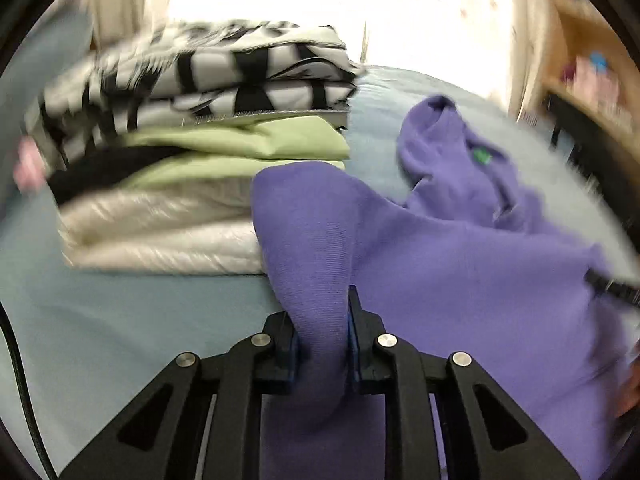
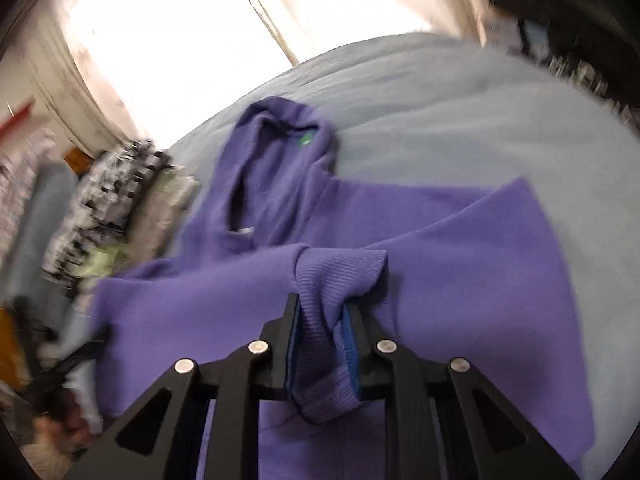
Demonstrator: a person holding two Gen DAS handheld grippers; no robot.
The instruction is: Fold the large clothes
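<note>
A purple hooded sweater (image 1: 460, 248) lies spread on a pale blue bed (image 1: 120, 320), its hood (image 1: 440, 148) pointing away from me with a green label inside. My left gripper (image 1: 322, 320) is shut on a bunched fold of the sweater's knit, which rises between the pads. In the right wrist view the same purple sweater (image 2: 280, 280) fills the middle, hood (image 2: 276, 152) toward the window. My right gripper (image 2: 322, 316) is shut on a ribbed edge of the sweater, a cuff or hem, which hangs down between the blue pads.
A stack of folded clothes (image 1: 192, 152) sits on the bed left of the sweater: black-and-white patterned on top, light green, black, then cream. It shows as the blurred stack (image 2: 116, 204) in the right wrist view. A bright window (image 1: 320, 8) and a wooden shelf (image 1: 592, 80) stand beyond the bed.
</note>
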